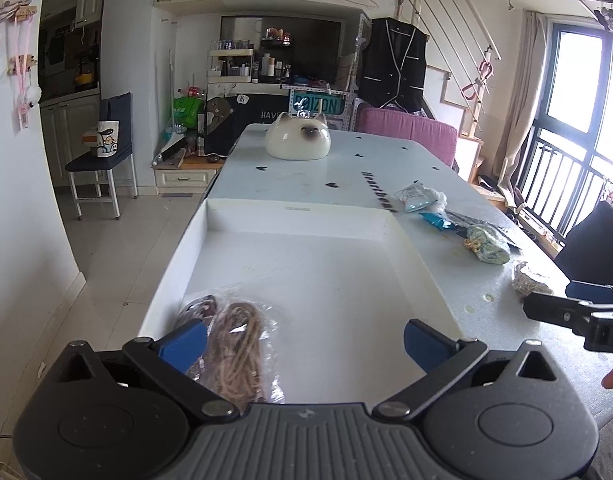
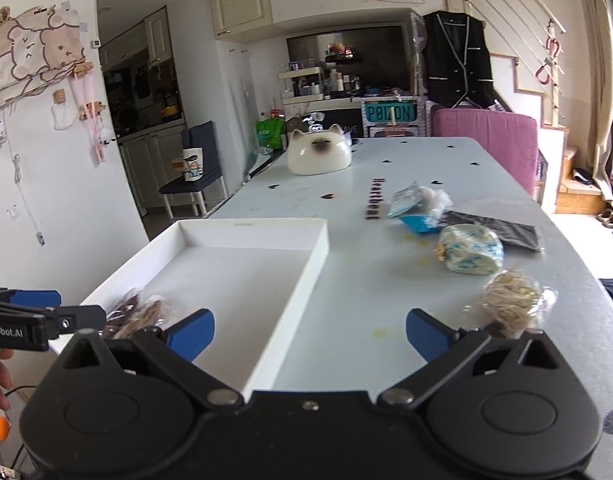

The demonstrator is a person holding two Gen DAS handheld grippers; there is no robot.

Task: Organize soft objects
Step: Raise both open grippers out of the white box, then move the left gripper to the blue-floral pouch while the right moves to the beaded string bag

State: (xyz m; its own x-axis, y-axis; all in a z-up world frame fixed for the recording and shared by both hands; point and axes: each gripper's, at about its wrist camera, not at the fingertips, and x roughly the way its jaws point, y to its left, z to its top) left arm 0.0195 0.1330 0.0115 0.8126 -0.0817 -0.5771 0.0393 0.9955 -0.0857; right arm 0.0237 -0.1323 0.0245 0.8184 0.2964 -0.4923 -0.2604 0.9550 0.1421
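Soft objects partly sorted: bagged rope [image 1: 236, 344] already in the white tray [image 1: 306, 216], with yarn bundle [image 2: 508, 304], patterned pouch [image 2: 470, 254] and small packets [image 2: 416, 200] left on the table [image 2: 386, 280]. Left gripper [image 1: 304, 340] spread wide over the tray, holding nothing. Right gripper [image 2: 310, 332] likewise wide and empty, angled downward near the yarn bundle.

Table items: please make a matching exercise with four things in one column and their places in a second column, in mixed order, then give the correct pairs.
Things:
1. bagged brown rope
2. cat-head ornament
3. blue-patterned fabric bundle
4. bagged tan twine

Places:
A. far end of the table
B. inside the white tray, near corner
C. on the table right of the tray, in front of a black packet
D. on the table, just beyond the right gripper

Pairs: 1-B, 2-A, 3-C, 4-D
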